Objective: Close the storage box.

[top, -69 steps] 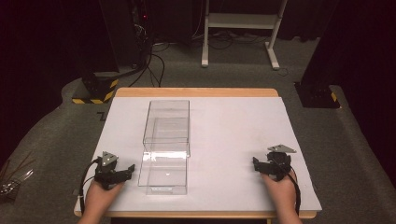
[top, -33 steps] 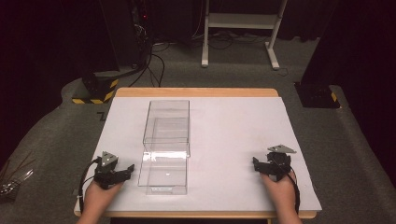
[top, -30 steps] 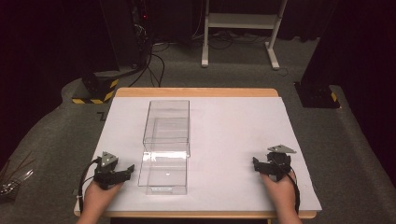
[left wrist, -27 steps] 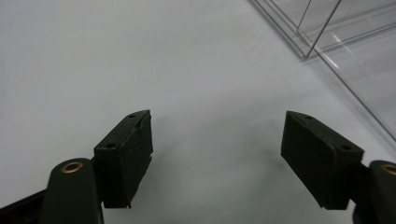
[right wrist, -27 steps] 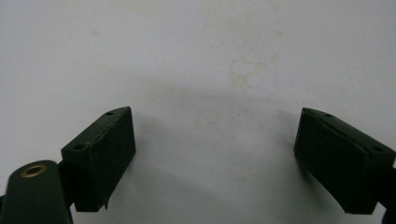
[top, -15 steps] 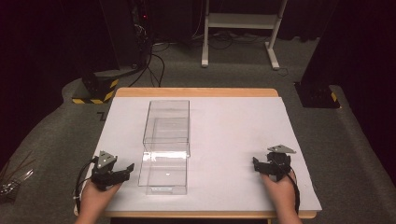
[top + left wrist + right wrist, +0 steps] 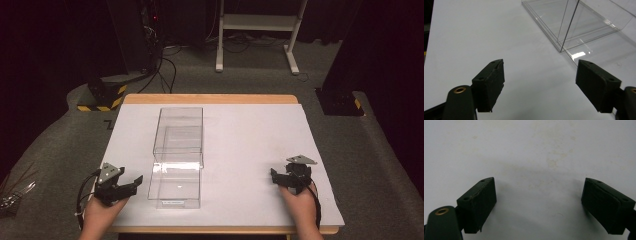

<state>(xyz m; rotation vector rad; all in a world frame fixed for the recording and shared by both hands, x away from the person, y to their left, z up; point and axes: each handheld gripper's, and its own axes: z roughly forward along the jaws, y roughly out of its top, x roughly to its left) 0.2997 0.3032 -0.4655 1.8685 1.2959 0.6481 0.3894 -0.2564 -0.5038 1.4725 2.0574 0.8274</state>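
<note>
Left gripper (image 7: 131, 183): jaws spread wide, nothing held, near-left on white table cover (image 7: 250, 145). Clear plastic box (image 7: 177, 155) just right of it, apart. Right gripper (image 7: 278, 176): jaws wide, empty, near-right, well apart from box.

The clear box (image 7: 178, 150) lies on the table (image 7: 250, 135), left of centre, between both tongs.

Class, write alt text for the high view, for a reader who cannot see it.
A clear plastic box with its clear lid open toward the person lies on a white table. A hand holds the open black left gripper beside the lid; the black right gripper rests far to the right.
</note>
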